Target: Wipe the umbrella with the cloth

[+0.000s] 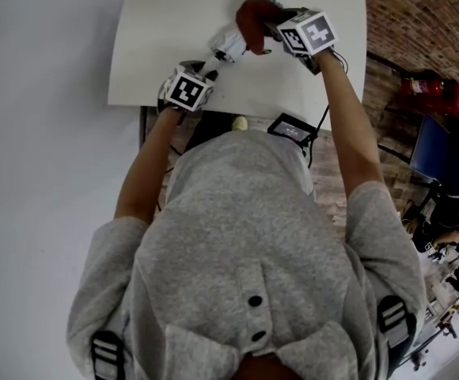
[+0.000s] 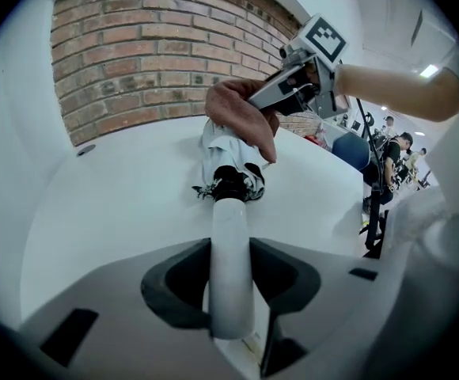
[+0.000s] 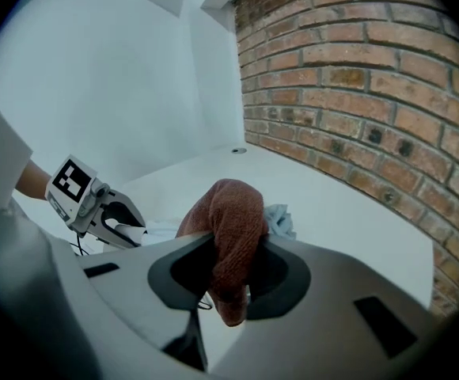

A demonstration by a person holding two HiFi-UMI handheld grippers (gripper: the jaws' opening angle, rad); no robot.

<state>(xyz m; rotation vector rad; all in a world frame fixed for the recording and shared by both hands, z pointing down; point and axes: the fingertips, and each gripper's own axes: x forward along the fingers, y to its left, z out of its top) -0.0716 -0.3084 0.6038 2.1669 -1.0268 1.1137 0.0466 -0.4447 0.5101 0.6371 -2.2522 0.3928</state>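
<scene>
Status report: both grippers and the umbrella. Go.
Left gripper shut on umbrella by its handle. Right gripper shut on cloth, cloth on the umbrella, over the table. No obstruction seen.

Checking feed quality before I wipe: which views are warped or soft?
Left gripper view: heavy fisheye, black corners, brick wall bowed; umbrella handle soft up close. Right gripper view: same warp, cloth fairly sharp. Head view: flat even light, slightly soft.
</scene>
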